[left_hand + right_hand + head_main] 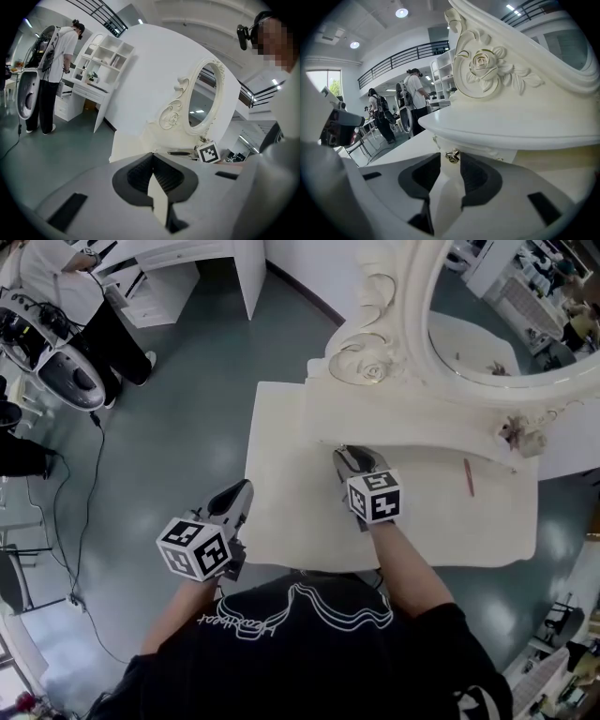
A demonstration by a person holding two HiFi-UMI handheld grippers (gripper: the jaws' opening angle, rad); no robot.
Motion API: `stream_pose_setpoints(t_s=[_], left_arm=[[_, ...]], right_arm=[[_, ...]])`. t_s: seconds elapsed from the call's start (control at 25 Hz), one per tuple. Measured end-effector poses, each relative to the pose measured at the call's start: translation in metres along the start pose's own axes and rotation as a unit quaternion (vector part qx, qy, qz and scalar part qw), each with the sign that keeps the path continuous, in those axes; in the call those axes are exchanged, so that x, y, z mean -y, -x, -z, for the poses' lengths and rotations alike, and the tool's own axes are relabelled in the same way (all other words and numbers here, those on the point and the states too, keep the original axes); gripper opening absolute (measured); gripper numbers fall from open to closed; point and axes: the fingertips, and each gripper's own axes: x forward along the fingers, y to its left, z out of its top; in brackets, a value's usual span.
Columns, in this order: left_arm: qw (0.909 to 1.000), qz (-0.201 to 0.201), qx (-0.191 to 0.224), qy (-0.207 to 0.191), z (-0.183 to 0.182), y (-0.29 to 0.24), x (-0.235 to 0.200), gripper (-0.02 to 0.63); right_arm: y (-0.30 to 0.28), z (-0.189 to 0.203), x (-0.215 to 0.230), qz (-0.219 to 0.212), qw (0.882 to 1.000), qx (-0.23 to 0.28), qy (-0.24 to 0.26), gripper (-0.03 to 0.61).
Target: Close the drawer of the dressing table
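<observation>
The cream dressing table (441, 521) stands before me with its carved oval mirror (506, 306). In the right gripper view a small drawer front (487, 151) sits just under the curved shelf (511, 124), with a gold knob (451, 156) on it. My right gripper (354, 457) (451, 160) points at that drawer. Its jaws stand a little apart with the knob between their tips, and the pads do not press on it. My left gripper (242, 491) (152, 157) hovers at the table's left front edge, shut and empty. How far in the drawer sits is not clear.
A red pencil (468, 476) lies on the tabletop at the right, and dried flowers (520, 434) on the shelf. A person (66, 287) stands at the far left by a machine (61, 371), with a cable (89, 512) across the grey floor. White shelving (178, 268) stands behind.
</observation>
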Motion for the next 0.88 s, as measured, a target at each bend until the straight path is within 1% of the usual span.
stream_pose_setpoints(t_s=[0.04,0.12,0.24,0.36,0.52,0.6,0.68,0.8,0.88], left_arm=[[1.0,0.001,0.001,0.0,0.0,0.0,0.001,0.003],[1.0,0.004,0.003,0.0,0.0,0.001,0.004,0.003],[0.9999,0.009,0.005,-0.005,0.0,0.004,0.01,0.003],[0.9998,0.017,0.006,-0.013,-0.001,0.009,0.02,0.003],[0.9992,0.03,0.006,-0.024,-0.002,0.016,0.036,0.003],[0.9987,0.04,0.007,-0.029,-0.003,0.021,0.046,0.003],[0.9979,0.053,0.01,-0.037,-0.005,0.027,0.058,0.003],[0.9963,0.071,0.013,-0.047,-0.007,0.038,0.077,0.003],[0.9953,0.079,0.015,-0.055,-0.008,0.047,0.088,0.003]], right_arm=[[0.002,0.0,-0.001,0.0,1.0,-0.001,0.006,0.132],[0.006,0.0,-0.002,-0.001,1.0,-0.003,0.012,0.173],[0.017,-0.001,-0.008,-0.007,1.0,0.0,0.014,0.201],[0.034,-0.008,-0.017,-0.02,1.0,0.014,0.01,0.216],[0.064,-0.018,-0.044,-0.08,0.996,0.034,-0.018,0.218],[0.084,-0.027,-0.057,-0.099,0.993,0.055,-0.017,0.213],[0.105,-0.037,-0.068,-0.112,0.991,0.076,-0.011,0.201],[0.136,-0.044,-0.086,-0.147,0.984,0.097,-0.022,0.183],[0.157,-0.048,-0.097,-0.162,0.98,0.111,-0.02,0.147]])
